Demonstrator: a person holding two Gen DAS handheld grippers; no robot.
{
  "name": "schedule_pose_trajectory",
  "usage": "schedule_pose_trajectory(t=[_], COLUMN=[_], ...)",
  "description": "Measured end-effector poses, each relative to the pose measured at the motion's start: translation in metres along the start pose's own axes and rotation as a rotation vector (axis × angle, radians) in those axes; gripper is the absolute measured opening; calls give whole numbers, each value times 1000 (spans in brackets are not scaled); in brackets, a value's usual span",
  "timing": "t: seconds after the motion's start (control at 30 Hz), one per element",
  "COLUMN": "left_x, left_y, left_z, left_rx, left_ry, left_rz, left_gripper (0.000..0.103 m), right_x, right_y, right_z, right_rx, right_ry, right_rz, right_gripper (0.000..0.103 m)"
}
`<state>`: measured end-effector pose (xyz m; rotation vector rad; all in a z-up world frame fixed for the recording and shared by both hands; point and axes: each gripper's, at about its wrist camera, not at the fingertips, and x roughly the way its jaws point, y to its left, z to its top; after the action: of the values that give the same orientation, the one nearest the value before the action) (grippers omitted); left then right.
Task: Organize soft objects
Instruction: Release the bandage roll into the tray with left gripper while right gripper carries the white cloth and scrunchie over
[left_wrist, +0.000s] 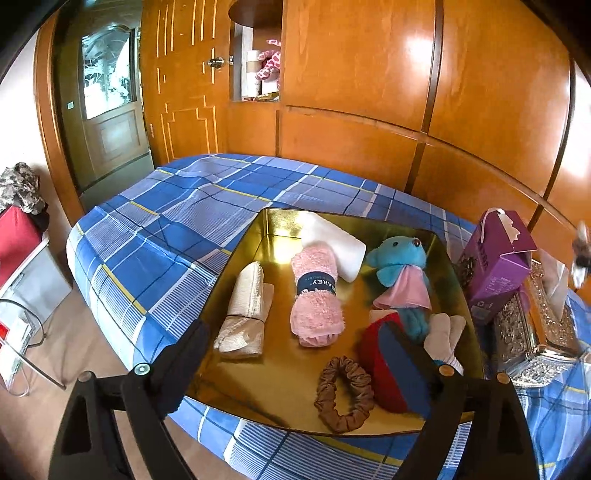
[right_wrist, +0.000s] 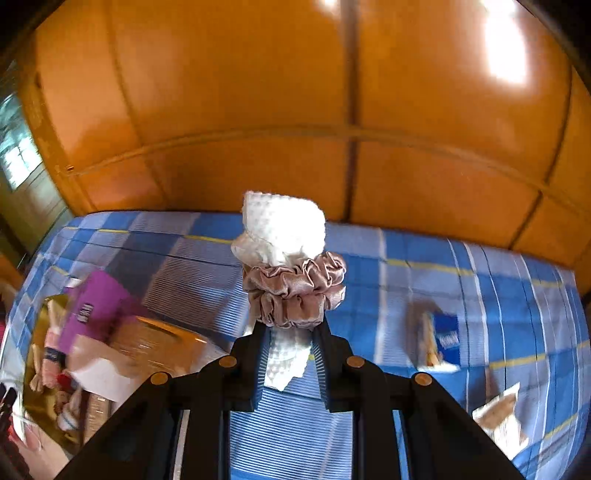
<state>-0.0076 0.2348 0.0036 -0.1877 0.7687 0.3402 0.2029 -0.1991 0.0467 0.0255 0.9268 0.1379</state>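
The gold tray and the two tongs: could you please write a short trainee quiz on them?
1. True or false: the left tongs grip the pink rolled towel.
2. What do the right tongs hold? A) blue teddy bear B) white cloth bundle ringed by a satin scrunchie C) purple carton
3. Which item lies nearest the near edge of the shiny gold tray?

Key: 1. False; they are open and hold nothing. 2. B. 3. The brown fabric scrunchie.
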Motion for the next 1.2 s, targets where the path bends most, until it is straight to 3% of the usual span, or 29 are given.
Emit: schedule_pose_trajectory(t=[0.33, 0.73, 0.93, 1.2], left_x=[4, 7, 4, 1], left_y=[0, 12, 46, 64], left_z=[-4, -2, -1, 0], left_rx=[4, -7, -60, -106], left_ry=[17, 30, 24, -3], left_rz=[-17, -12, 58, 77], left_gripper=[93, 93, 93, 93], right_x=[-30, -49, -25, 42], right_y=[90, 195, 255, 313], right_z=[15, -24, -66, -113], right_rx=[-197, -355, -411, -304], right_ry=[-44, -18, 84, 298], right_rz=[182, 427, 540, 625], right_gripper=[21, 22, 22, 22])
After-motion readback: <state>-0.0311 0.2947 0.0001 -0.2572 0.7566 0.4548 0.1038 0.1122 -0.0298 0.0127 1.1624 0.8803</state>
